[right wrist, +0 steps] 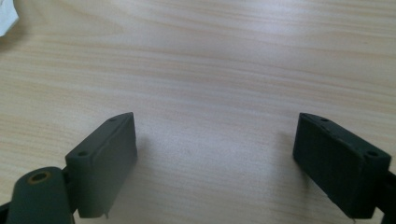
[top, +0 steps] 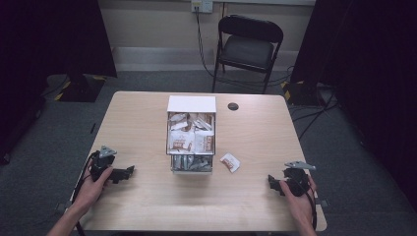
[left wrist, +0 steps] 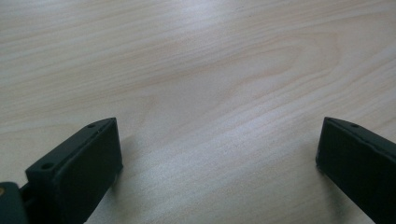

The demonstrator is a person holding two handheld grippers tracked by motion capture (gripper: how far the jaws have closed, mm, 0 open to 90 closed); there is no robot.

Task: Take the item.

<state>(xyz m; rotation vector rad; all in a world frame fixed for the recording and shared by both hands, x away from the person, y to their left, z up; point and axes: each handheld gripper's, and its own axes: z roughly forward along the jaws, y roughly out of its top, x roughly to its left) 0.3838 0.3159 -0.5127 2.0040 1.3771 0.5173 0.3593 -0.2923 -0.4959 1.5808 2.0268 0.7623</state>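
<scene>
Two hand-held grippers rest on the pale wood-grain bench at its near edge, the left hand-held gripper and the right hand-held gripper, each with jaws spread wide and empty. One small white-and-brown packet lies flat just right of the clear box. The box's long axis runs near to far, and it is full of similar packets.

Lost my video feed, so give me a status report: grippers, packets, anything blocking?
Left gripper and right gripper open, empty, resting on the table. Loose packet lies beside the drawer box full of packets. Nothing blocking.
</scene>
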